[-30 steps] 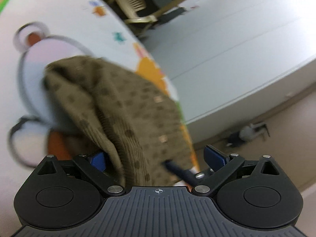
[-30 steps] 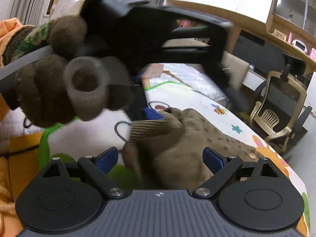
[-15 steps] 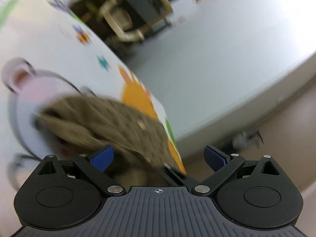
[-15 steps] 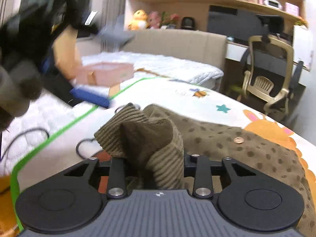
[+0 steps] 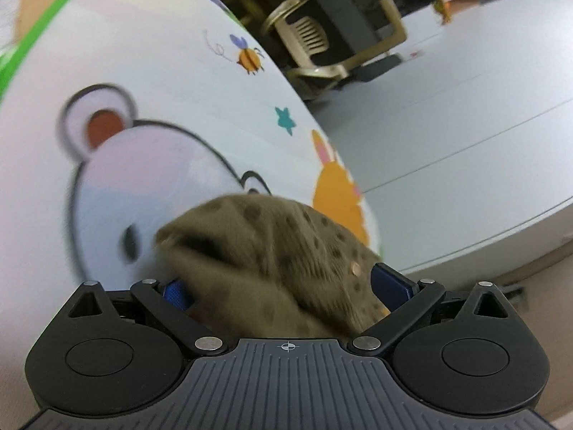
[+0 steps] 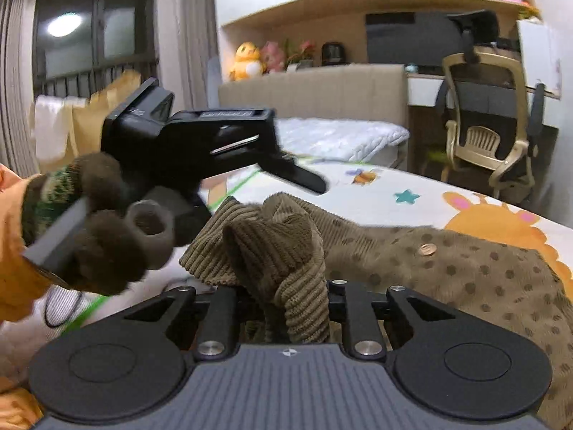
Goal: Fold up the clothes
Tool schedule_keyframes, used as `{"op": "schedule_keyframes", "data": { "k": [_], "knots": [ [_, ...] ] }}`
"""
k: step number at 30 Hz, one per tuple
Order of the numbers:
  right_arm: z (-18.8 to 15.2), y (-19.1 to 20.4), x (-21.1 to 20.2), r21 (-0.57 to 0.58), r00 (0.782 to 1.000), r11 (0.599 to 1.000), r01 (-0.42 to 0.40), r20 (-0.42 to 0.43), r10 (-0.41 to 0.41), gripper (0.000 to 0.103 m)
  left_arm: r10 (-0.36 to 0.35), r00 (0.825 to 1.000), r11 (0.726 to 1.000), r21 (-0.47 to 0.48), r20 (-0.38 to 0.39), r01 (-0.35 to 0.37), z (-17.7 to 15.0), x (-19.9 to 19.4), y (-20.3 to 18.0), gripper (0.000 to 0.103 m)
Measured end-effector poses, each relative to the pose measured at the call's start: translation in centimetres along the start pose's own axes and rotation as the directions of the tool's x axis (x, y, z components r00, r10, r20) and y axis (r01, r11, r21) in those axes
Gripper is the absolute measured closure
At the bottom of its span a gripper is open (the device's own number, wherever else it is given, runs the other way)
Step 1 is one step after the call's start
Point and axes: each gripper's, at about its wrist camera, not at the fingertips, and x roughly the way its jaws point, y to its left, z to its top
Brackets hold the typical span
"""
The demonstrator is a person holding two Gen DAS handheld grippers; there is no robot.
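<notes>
An olive-brown dotted corduroy garment (image 6: 465, 272) with a ribbed cuff lies on a cartoon play mat (image 6: 429, 193). My right gripper (image 6: 286, 297) is shut on its ribbed cuff (image 6: 279, 258) and holds it bunched above the mat. In the left wrist view the garment (image 5: 286, 251) bulges between the blue pads (image 5: 390, 283) of my left gripper (image 5: 283, 288), which stands wide open around the cloth. The left gripper also shows in the right wrist view (image 6: 301, 179), held by a gloved hand (image 6: 107, 243) just left of the cuff.
The mat (image 5: 161, 107) carries a bear, bee and rabbit print and ends at a green border. A beige office chair (image 6: 490, 136) stands beyond its far edge; grey floor (image 5: 465, 89) lies to the right. A bed with a white quilt (image 6: 340, 136) is behind.
My right gripper went from open to shut on the ribbed cuff and lifted it. My left gripper stayed open and moved lower into the garment.
</notes>
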Motion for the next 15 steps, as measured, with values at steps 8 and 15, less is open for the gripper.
{"op": "schedule_keyframes", "data": {
  "k": [8, 15],
  "knots": [
    [0.7, -11.2, -7.2, 0.189, 0.978, 0.962, 0.196, 0.035, -0.206, 0.086, -0.065, 0.996, 0.981, 0.179, -0.062, 0.075, 2.5, 7.5, -8.6, 0.004],
    [-3.7, -16.2, -6.7, 0.199, 0.938, 0.918, 0.344, -0.121, -0.325, 0.068, -0.056, 0.991, 0.953, 0.289, -0.119, 0.088, 1.0, 10.9, -13.5, 0.003]
  ]
}}
